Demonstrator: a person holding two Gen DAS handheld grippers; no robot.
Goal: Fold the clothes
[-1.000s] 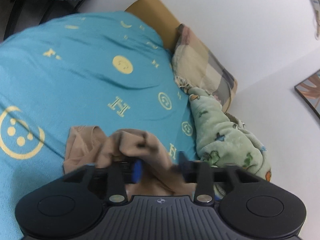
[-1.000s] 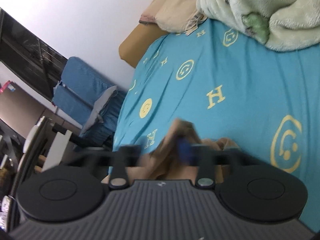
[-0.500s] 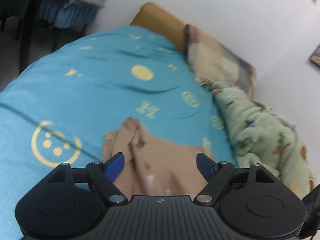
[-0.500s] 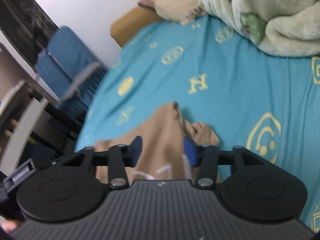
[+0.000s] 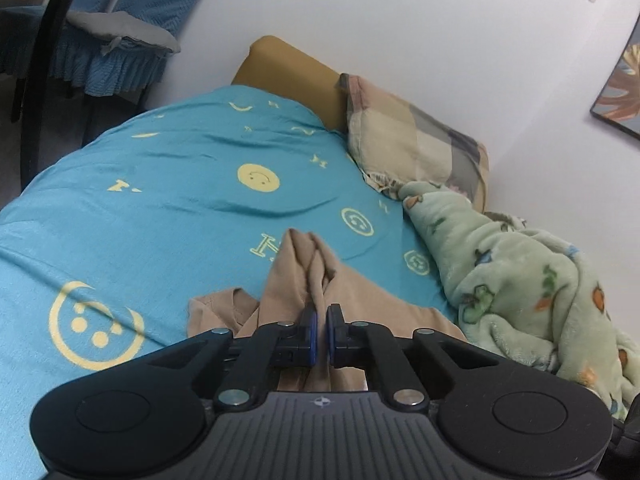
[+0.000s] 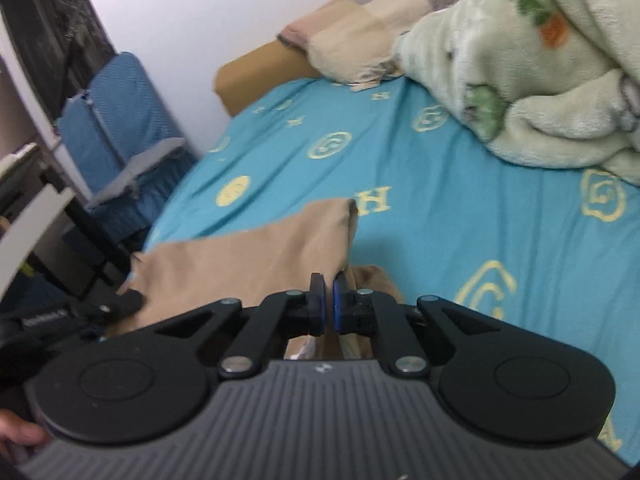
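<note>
A tan garment [image 5: 304, 276] lies on the blue patterned bed sheet [image 5: 160, 208], bunched into a ridge that runs away from me. My left gripper [image 5: 319, 328] is shut on a fold of it at the near end. In the right wrist view the same tan garment [image 6: 264, 256] is stretched out to the left, lifted off the sheet [image 6: 440, 216]. My right gripper [image 6: 327, 304] is shut on its right edge. The other gripper's body [image 6: 80, 312] shows at the left, at the cloth's far edge.
A green fleece blanket [image 5: 520, 280] and a plaid pillow [image 5: 416, 144] lie along the wall side of the bed. A blue padded chair [image 5: 116, 28] stands past the bed's far edge. A framed picture [image 5: 624, 92] hangs on the white wall.
Half a second ago both grippers were open over the garment. Now both are shut on it, and the cloth is pulled up and stretched between them.
</note>
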